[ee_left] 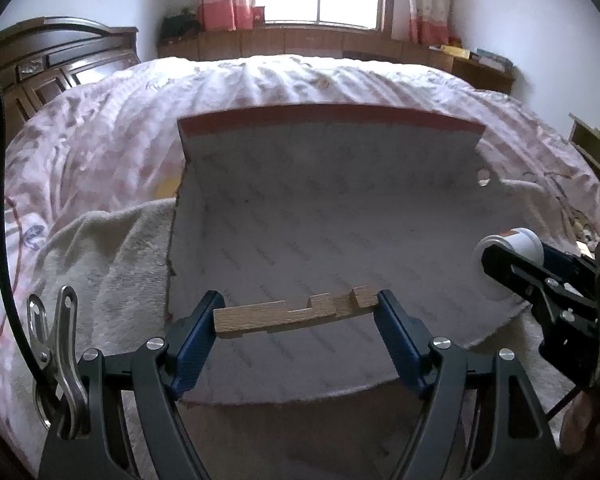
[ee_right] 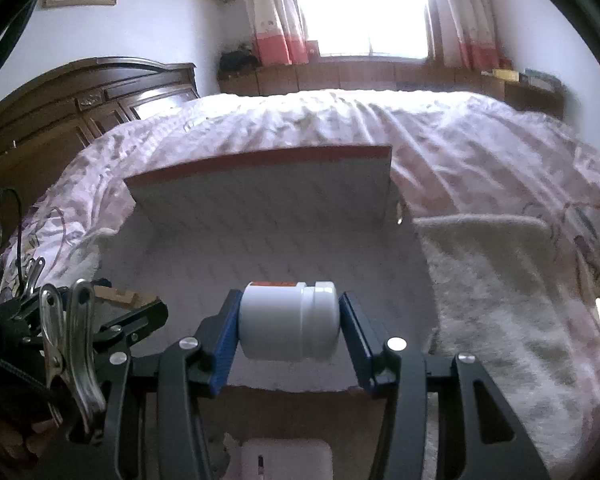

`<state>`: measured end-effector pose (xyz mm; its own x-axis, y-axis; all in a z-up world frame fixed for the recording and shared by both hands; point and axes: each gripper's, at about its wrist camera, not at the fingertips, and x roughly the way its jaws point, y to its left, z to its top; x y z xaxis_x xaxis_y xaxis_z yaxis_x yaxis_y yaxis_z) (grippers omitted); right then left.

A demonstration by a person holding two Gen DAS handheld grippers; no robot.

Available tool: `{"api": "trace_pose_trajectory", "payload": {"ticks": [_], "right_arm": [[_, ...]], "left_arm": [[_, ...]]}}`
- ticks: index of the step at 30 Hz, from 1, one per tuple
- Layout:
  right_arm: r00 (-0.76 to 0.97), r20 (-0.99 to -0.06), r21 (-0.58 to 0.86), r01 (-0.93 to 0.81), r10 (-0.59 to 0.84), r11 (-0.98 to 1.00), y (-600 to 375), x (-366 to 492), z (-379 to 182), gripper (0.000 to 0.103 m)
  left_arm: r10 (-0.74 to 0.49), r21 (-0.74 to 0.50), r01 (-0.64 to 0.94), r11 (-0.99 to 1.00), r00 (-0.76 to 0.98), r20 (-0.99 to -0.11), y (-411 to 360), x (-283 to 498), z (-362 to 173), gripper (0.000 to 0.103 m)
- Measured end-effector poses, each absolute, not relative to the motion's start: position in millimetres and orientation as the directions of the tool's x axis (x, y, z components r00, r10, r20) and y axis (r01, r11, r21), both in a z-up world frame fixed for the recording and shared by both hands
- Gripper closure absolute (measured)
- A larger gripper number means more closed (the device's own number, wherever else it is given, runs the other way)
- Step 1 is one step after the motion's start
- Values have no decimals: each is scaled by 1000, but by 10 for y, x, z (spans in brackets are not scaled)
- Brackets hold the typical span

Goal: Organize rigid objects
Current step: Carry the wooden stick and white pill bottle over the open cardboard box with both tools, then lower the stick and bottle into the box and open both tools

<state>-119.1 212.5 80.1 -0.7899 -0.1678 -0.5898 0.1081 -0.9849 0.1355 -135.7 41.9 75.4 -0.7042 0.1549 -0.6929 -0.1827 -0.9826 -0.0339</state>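
My left gripper (ee_left: 296, 310) is shut on a notched wooden block (ee_left: 292, 312), gripped end to end and held level above the open cardboard box (ee_left: 300, 208). The box has a pale patterned lining and a raised back flap with a red edge. My right gripper (ee_right: 288, 324) is shut on a white plastic bottle (ee_right: 290, 320) lying sideways, cap to the right, also over the box (ee_right: 268, 216). In the left wrist view the right gripper (ee_left: 512, 256) and the bottle (ee_left: 518, 242) show at the box's right rim. The left gripper (ee_right: 132, 320) shows at lower left of the right wrist view.
The box rests on a bed with a pink flowered quilt (ee_left: 100, 140) and a cream fleece blanket (ee_right: 500, 280). A dark wooden headboard (ee_left: 40, 72) stands on the left. A window with curtains (ee_right: 360, 8) and a low wooden shelf run along the far wall.
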Motion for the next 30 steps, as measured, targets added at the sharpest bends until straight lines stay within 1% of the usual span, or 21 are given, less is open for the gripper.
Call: {"api": "trace_pose_trajectory", "payload": {"ticks": [5,9,18,30], "right_arm": [[-757,-631,156,93,-172,-983,2145,-1319,611,52],[-758,-633,131,92,-155,-987,2089,-1299,576,52],[-748,-648,109,100,-147,-989,1979,-1244,557,52],[-761,-628,129,104,-162,-986,2004,-1219,558,51]], "left_arm": [[127,-12,-169,-986,-689,-714,427,-1440,654,25],[87,46,-172,-984,-688,-720,473,-1440,605,25],[80,48,-168,-985,-678,-731,362,-1393,574,25],[56,56,-143,-988,-676,-735,383,-1377,580,25]]}}
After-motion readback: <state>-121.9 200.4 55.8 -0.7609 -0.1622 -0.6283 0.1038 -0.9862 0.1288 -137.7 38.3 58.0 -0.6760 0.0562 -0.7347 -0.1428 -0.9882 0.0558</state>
